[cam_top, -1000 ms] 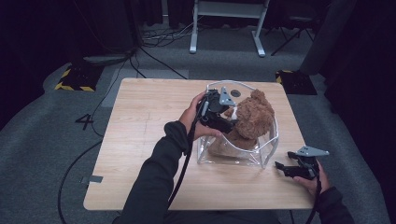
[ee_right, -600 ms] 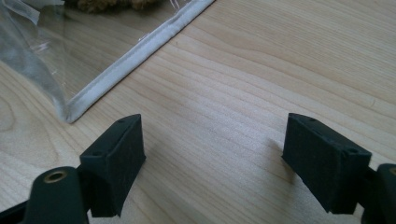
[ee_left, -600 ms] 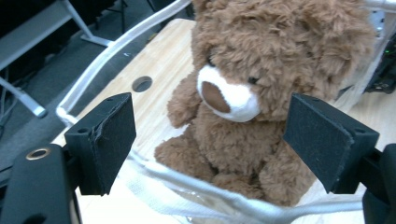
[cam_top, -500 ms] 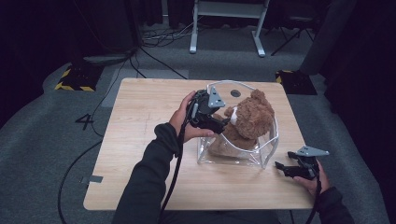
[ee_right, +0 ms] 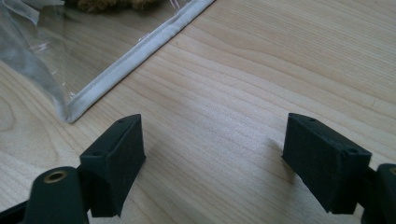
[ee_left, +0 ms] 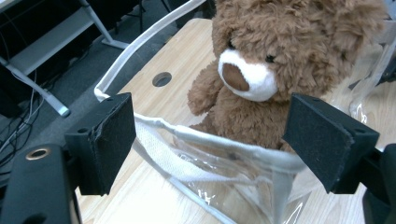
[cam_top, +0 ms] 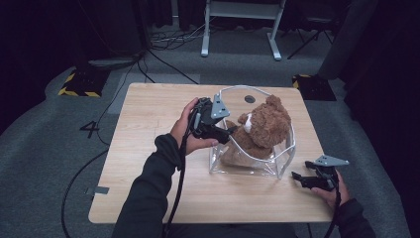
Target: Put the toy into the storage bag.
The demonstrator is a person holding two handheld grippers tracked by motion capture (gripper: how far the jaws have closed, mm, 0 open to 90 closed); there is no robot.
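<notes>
Both our grippers stand open and hold nothing: the left gripper (cam_top: 229, 133) has drawn back from the teddy bear (cam_top: 261, 130), so the bear seems placed. It sits upright in the clear bag (cam_top: 247, 166) mid-counter (cam_top: 148, 129); our right gripper (cam_top: 300, 178) rests just beside the bag.

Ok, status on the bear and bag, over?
Left gripper open, jaws just opened, at bag rim. Right gripper open, beside bag on table. Bear sits upright in clear bag. Nothing in the way.
</notes>
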